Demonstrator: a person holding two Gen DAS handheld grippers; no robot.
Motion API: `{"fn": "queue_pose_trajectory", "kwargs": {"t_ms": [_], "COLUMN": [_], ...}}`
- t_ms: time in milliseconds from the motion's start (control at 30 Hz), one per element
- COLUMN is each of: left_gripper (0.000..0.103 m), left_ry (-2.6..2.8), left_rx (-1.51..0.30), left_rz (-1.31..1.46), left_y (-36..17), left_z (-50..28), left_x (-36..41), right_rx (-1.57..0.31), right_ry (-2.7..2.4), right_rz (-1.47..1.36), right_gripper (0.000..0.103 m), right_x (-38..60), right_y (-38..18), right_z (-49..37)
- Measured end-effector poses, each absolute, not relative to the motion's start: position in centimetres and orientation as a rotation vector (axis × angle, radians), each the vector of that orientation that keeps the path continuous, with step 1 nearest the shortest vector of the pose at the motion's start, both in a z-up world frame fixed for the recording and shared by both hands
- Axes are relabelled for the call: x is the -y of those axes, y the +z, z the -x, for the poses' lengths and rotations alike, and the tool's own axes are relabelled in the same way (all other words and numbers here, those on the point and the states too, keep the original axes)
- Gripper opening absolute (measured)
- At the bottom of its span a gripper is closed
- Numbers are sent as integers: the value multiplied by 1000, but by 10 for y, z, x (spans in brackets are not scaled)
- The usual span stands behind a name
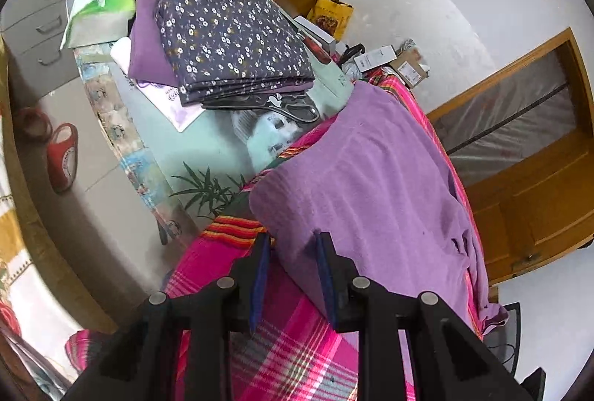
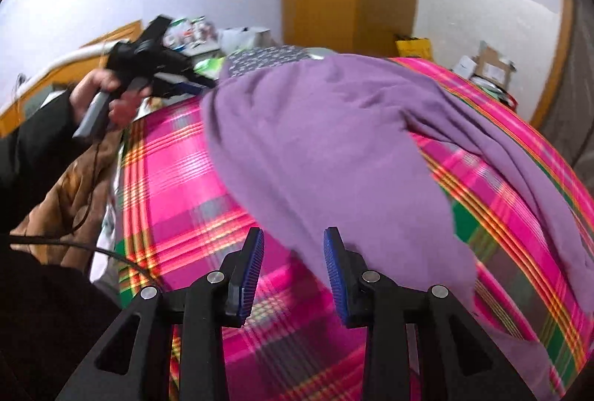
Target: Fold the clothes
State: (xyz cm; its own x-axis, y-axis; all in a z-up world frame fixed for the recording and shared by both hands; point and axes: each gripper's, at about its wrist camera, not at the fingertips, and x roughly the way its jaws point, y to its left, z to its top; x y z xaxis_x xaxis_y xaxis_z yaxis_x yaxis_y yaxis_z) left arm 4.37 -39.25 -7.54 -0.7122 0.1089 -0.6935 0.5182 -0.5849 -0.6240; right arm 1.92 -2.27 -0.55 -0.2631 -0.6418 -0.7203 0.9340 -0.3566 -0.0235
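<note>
Left gripper (image 1: 293, 245): fingers standing apart, holding nothing, a near corner of the purple garment (image 1: 371, 186) lying between and just past the tips. Right gripper (image 2: 293, 245): fingers likewise parted, the garment's (image 2: 315, 148) near edge reaching in between the pads without being pinched. Garment spreading toward 12 and 2 o'clock over the pink plaid sheet (image 2: 178, 186); bare sheet lying at 9 o'clock. Folded floral cloth (image 1: 226, 37) sitting stacked at 11 o'clock, far.
</note>
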Motion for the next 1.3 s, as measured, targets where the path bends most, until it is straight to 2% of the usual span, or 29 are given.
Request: {"fn": "queue_pose_trajectory", "kwargs": {"t_ms": [400, 667, 700, 733, 767, 833, 900, 1100, 1300], "left_gripper": [26, 31, 31, 30, 29, 10, 7, 6, 5], "left_ry": [-2372, -2343, -2342, -2344, -2346, -2350, -2358, -2394, -2436], "left_rx": [-1353, -1386, -1393, -1401, -1408, -1384, -1359, -1320, -1293], "left_rz": [-977, -963, -954, -941, -927, -917, -907, -860, -833], "left_y": [-73, -75, -76, -77, -78, -77, -74, -55, -34], "left_z": [-47, -43, -43, -43, -44, -45, -48, -58, -71], "left_x": [399, 398, 398, 397, 397, 396, 395, 396, 395], "right_rx": [-743, -698, -690, -684, -687, -695, -709, -744, -643], "right_ry": [-1703, -1710, -1715, -1720, -1727, -1740, -1741, -1730, -1671], "right_rz": [-697, -749, -754, -759, -759, -760, -759, -733, -714], "right_gripper": [35, 34, 31, 23, 19, 8, 6, 5, 4], "right_x": [71, 75, 76, 76, 75, 74, 74, 74, 61], "right_y": [-28, -31, -31, -31, -30, -29, -28, -20, 11], "right_z": [-33, -23, -22, -21, -22, -22, -22, -27, -32]}}
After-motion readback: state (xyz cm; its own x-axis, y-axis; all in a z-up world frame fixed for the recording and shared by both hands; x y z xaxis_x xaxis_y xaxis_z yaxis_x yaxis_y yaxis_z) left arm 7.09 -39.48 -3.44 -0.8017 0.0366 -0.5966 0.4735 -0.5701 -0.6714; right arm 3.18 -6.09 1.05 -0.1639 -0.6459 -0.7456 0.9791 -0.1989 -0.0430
